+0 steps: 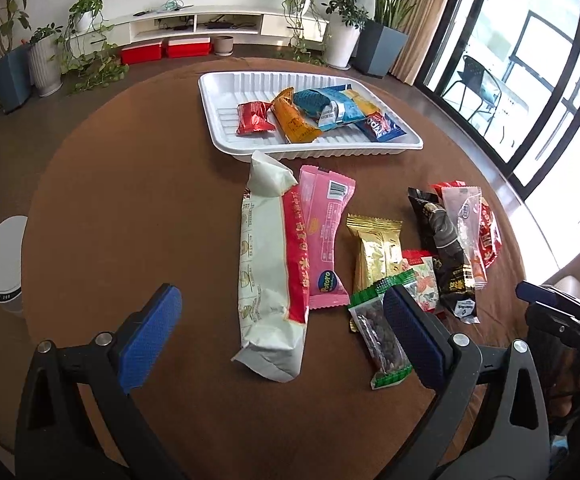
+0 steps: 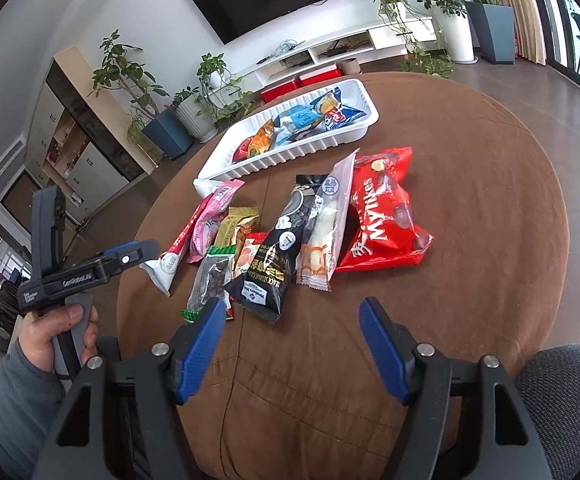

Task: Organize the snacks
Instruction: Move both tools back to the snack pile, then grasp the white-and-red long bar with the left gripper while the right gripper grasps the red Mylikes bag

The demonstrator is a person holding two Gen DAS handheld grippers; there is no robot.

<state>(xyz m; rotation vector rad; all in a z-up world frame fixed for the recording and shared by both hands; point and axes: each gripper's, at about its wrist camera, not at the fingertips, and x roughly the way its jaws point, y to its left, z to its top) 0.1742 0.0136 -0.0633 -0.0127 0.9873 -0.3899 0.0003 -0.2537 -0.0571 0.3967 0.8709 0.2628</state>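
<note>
A white tray at the far side of the round brown table holds a red packet, an orange one and blue ones. Loose snacks lie nearer: a long white-and-red packet, a pink packet, a gold packet, a green-edged packet of dark bits, a black packet, a clear packet and a red Mylikes bag. My left gripper is open over the white-and-red packet's near end. My right gripper is open and empty, just short of the black packet.
A hand holds the left gripper at the table's left edge. A grey chair back is at the near right, a white round bin by the table's left. Potted plants and a TV cabinet stand beyond.
</note>
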